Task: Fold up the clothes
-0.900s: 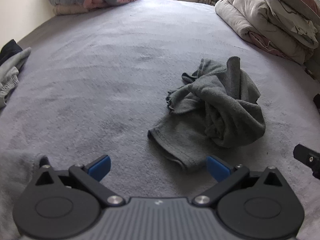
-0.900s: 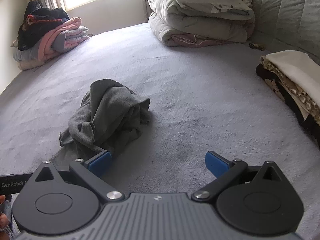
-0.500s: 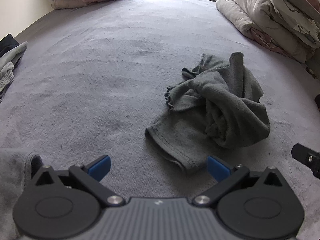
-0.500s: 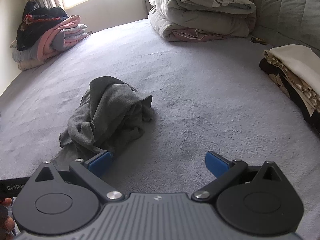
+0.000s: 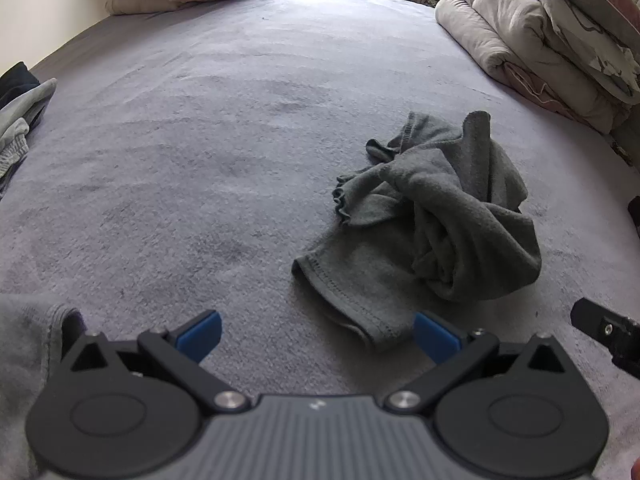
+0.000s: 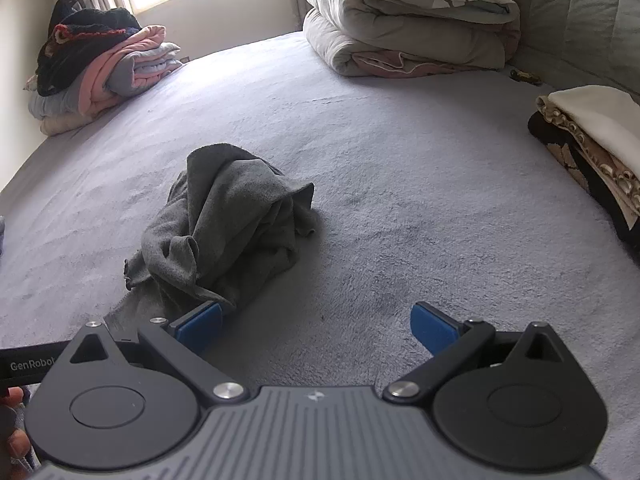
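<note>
On the grey bed cover a crumpled dark grey garment lies in a heap, one hemmed end stretched flat toward the cameras. Just short of it, the left gripper hangs with jaws spread wide, nothing between them; the hem lies just beside its right pad. To the garment's right, the right gripper is equally wide and empty.
</note>
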Available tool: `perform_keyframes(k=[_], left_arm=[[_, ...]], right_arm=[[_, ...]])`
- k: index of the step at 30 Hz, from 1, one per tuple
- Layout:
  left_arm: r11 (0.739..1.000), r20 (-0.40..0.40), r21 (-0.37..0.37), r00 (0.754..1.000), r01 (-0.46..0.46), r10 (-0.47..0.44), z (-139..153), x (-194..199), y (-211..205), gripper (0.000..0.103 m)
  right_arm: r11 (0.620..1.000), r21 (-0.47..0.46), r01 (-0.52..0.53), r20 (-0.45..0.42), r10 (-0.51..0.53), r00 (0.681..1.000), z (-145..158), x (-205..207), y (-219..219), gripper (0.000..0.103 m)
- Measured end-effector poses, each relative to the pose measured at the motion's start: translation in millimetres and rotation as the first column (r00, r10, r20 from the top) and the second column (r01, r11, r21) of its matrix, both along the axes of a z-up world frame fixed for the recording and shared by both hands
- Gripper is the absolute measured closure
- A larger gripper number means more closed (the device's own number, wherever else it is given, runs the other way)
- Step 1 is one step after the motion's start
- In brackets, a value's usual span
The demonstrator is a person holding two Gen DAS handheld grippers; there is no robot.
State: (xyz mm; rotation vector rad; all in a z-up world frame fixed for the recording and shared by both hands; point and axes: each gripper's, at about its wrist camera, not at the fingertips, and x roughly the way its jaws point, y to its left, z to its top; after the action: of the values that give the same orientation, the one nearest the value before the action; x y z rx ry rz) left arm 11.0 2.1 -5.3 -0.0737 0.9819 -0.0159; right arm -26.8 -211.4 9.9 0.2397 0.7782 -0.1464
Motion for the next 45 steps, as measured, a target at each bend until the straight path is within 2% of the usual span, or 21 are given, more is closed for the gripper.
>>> perform_keyframes(k=[45], left_arm=[[0.999, 0.000, 0.047, 1.000, 0.017, -0.017, -3.1, -0.3, -6.8, 0.000]], right_arm=[[0.999, 0.032, 0.005, -0.032, -0.004, 0.999, 2.0, 0.6, -5.0, 0.000]])
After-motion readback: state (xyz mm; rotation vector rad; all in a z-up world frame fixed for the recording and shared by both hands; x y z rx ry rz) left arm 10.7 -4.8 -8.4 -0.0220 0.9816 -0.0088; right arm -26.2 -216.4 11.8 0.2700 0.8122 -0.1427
